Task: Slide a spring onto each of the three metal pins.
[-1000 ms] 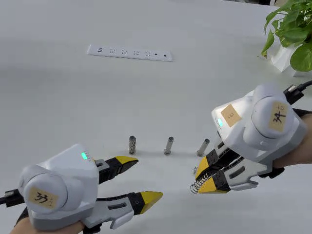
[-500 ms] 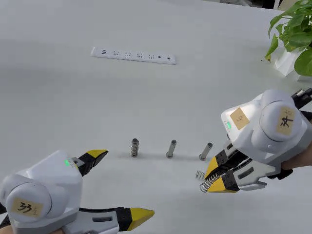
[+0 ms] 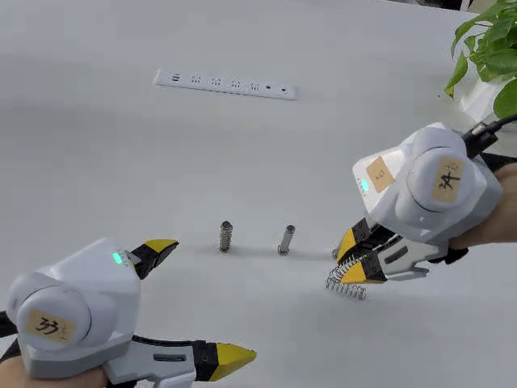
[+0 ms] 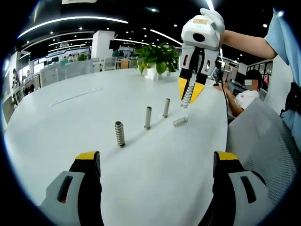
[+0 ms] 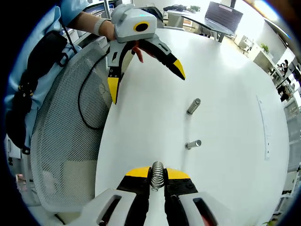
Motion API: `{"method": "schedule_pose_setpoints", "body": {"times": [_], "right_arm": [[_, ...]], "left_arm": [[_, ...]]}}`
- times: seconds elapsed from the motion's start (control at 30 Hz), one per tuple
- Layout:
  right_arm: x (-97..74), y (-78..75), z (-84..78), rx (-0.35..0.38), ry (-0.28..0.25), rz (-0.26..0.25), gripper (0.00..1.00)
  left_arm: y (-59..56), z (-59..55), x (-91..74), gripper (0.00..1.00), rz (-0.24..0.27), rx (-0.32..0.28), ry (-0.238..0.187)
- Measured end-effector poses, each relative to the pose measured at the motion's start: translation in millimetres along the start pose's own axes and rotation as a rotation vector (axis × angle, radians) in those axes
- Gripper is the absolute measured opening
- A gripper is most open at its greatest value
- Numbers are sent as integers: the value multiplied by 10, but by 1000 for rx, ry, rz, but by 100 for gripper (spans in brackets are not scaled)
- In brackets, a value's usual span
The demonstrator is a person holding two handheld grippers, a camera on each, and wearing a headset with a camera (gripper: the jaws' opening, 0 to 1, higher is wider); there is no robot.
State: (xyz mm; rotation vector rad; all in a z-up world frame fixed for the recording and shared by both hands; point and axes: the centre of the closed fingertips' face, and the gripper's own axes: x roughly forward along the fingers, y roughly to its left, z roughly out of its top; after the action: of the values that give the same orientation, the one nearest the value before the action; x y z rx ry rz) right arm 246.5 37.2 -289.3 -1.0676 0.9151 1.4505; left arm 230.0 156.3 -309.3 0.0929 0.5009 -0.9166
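Observation:
Three metal pins stand in a row on the white table [image 3: 161, 162]. The left pin [image 3: 225, 236] [image 4: 120, 133] carries a spring. The middle pin [image 3: 285, 240] [image 4: 147, 117] is bare. My right gripper [image 3: 352, 259] [image 5: 157, 172] partly hides the right pin [image 4: 166, 108] in the head view. It is shut on a spring [image 5: 157, 175] [image 4: 188, 94] just above and beside that pin. A loose spring [image 3: 347, 288] [image 4: 180, 122] lies on the table under it. My left gripper [image 3: 196, 301] [image 4: 156, 157] is open, with nothing between its fingers, in front of the pins.
A white power strip [image 3: 224, 84] lies at the back of the table. A potted plant [image 3: 489, 56] stands at the far right. A grey mesh chair [image 5: 70, 141] is at the table's near edge. Bare table lies between the pins and the power strip.
My right gripper has risen with its spring and moved closer to the right pin. My left gripper has drawn back from the sprung pin and its jaws have spread wider.

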Motion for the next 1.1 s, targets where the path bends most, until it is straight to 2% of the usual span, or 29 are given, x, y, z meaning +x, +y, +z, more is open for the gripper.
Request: {"method": "schedule_pose_setpoints", "body": {"times": [0.2,0.3,0.47,0.63,0.9,1.1], "right_arm": [[-8,-207,107,-35,13,-8,7],[-4,-326,122,-69,47,-20,7],[4,-430,216,-77,44,-17,7],[33,-536,237,-115,85,-19,7],[88,-619,307,-117,90,-2,7],[133,-626,305,-120,105,16,7]], "left_arm": [[8,3,3,99,3,1,1],[14,4,5,99,4,4,3],[13,4,12,99,5,4,3],[16,-10,11,99,5,9,10],[35,-23,-7,98,12,0,9],[45,-30,-16,98,18,-6,8]]}}
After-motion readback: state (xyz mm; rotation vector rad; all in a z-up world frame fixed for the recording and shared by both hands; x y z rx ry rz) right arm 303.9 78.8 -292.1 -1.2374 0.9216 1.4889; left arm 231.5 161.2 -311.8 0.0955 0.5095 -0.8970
